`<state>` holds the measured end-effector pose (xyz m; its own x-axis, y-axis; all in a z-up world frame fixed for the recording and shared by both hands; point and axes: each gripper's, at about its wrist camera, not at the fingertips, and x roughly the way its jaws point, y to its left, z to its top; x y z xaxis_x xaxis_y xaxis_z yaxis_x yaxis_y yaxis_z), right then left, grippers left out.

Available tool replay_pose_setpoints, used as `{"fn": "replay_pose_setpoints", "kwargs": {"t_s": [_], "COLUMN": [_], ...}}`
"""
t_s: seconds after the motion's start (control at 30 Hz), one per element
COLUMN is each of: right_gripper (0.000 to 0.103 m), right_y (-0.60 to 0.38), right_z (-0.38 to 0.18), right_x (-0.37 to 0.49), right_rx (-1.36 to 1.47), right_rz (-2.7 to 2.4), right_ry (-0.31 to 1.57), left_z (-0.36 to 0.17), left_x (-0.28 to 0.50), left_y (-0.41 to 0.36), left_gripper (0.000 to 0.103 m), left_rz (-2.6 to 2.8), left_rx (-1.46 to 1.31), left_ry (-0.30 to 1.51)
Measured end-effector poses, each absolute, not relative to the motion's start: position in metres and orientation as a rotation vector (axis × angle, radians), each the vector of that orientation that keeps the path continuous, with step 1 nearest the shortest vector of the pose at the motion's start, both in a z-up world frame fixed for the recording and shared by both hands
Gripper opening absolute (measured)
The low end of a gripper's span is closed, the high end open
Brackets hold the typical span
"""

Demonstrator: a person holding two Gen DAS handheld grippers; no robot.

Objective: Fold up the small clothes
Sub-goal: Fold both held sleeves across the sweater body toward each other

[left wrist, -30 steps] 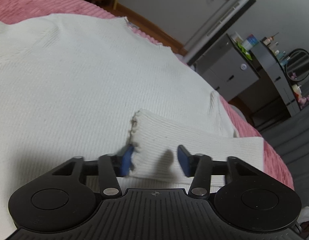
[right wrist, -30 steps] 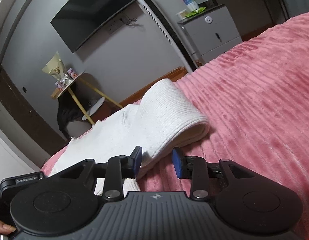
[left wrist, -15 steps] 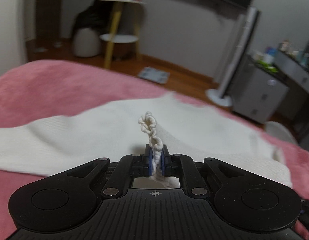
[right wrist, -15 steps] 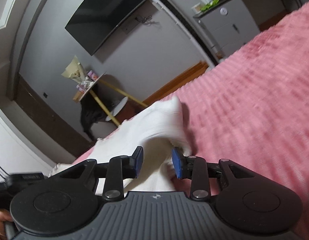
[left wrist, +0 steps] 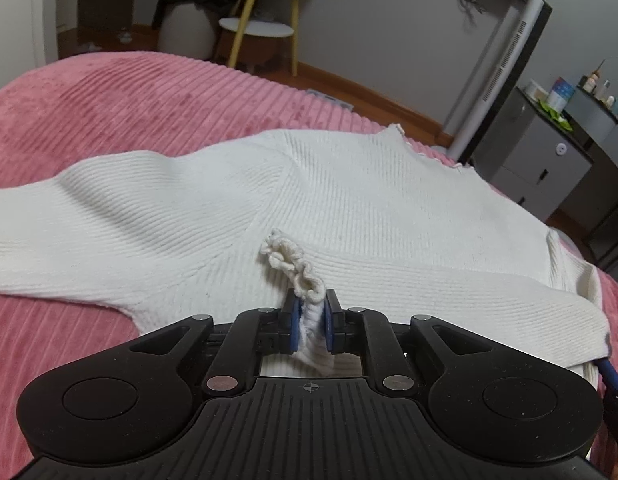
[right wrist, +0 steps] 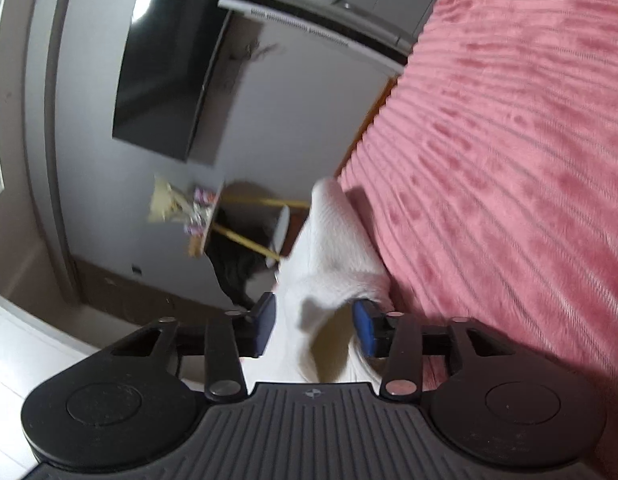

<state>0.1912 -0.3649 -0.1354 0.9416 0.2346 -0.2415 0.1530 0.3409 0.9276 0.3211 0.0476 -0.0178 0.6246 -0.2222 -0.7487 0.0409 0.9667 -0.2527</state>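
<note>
A white ribbed knit sweater (left wrist: 349, 196) lies spread on the pink bed (left wrist: 129, 96). My left gripper (left wrist: 312, 326) is shut on the frilled cuff (left wrist: 293, 264) of one sleeve, held just above the sweater's body. The other sleeve (left wrist: 69, 220) stretches out to the left. In the right wrist view my right gripper (right wrist: 315, 328) is open, its blue pads either side of a raised fold of the white sweater (right wrist: 333, 252); the view is tilted and blurred.
The pink ribbed bedspread (right wrist: 509, 160) fills the right of the right wrist view. Beyond the bed are a yellow-legged side table (left wrist: 261, 32), a grey cabinet (left wrist: 541, 168), a white tower unit (left wrist: 505, 64) and a wall TV (right wrist: 165, 72).
My left gripper closed on the sleeve cuff and lifted it, then lowered over the sweater body. My right gripper stayed open, moved onto the fold and rolled sideways.
</note>
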Motion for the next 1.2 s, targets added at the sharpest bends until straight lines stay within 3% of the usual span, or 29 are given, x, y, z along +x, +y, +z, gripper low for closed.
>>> {"fn": "replay_pose_setpoints", "kwargs": {"t_s": [0.13, 0.2, 0.3, 0.47, 0.57, 0.67, 0.7, 0.87, 1.03, 1.2], "right_gripper": [0.040, 0.019, 0.008, 0.008, 0.008, 0.008, 0.008, 0.016, 0.011, 0.011], "right_y": [-0.364, -0.362, -0.358, -0.330, -0.316, -0.318, -0.320, -0.334, -0.341, -0.333], "right_z": [-0.146, -0.149, -0.135, -0.094, -0.090, -0.108, -0.109, -0.107, -0.111, -0.102], "right_x": [0.194, 0.196, 0.193, 0.179, 0.186, 0.209, 0.208, 0.202, 0.198, 0.191], "right_rx": [1.276, 1.262, 1.102, 0.783, 0.672, 0.703, 0.726, 0.841, 0.833, 0.820], "right_rz": [0.034, 0.001, -0.076, -0.069, -0.040, -0.062, -0.063, -0.012, -0.030, 0.051], "right_ry": [0.363, 0.386, 0.409, 0.260, 0.327, 0.581, 0.590, 0.545, 0.533, 0.394], "left_z": [-0.015, -0.009, 0.014, 0.046, 0.033, 0.003, -0.003, -0.015, -0.004, 0.004], "left_x": [0.320, 0.319, 0.311, 0.294, 0.300, 0.306, 0.305, 0.307, 0.305, 0.316], "left_y": [0.044, 0.042, 0.042, 0.044, 0.052, 0.058, 0.058, 0.061, 0.064, 0.064], "left_gripper": [0.010, 0.010, 0.009, 0.009, 0.009, 0.009, 0.009, 0.010, 0.010, 0.010], "left_rz": [-0.157, -0.147, -0.155, -0.114, -0.080, -0.047, -0.039, -0.037, -0.040, -0.028], "left_rx": [-0.187, -0.158, -0.121, -0.054, -0.054, -0.062, -0.056, -0.070, -0.077, -0.057], "left_ry": [0.880, 0.843, 0.728, 0.550, 0.618, 0.762, 0.778, 0.811, 0.746, 0.715]}}
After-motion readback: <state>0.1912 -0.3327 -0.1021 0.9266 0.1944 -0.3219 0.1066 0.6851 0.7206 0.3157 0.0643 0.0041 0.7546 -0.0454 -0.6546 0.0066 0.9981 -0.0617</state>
